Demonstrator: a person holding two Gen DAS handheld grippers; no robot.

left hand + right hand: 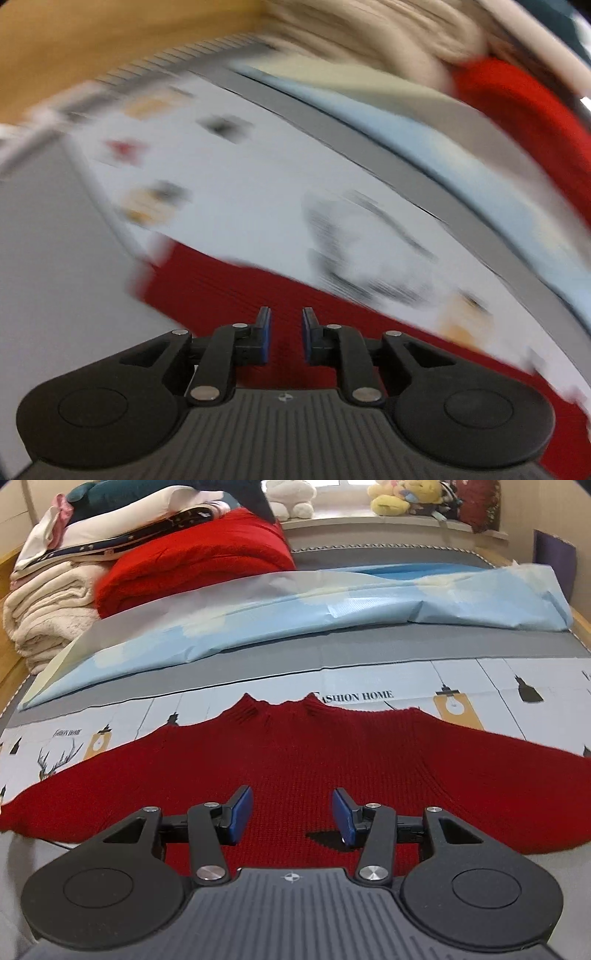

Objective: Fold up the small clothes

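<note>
Right wrist view: dark red sweater (pixel 295 760) spread flat on the printed sheet (pixel 480 672).
My right hand-held gripper (pixel 292 818) hangs over its lower middle, jaws half apart, nothing between them. In the blurred left wrist view my left hand-held gripper (pixel 286 338) shows a narrow empty gap above red knit at lower centre.

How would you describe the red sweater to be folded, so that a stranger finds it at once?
Start at the printed sheet with lamp drawings that covers the bed. The dark red knitted sweater lies flat on it, sleeves spread to both sides, collar pointing away. Unlike the brighter red blanket in the pile behind, it is spread out, not folded.
</note>
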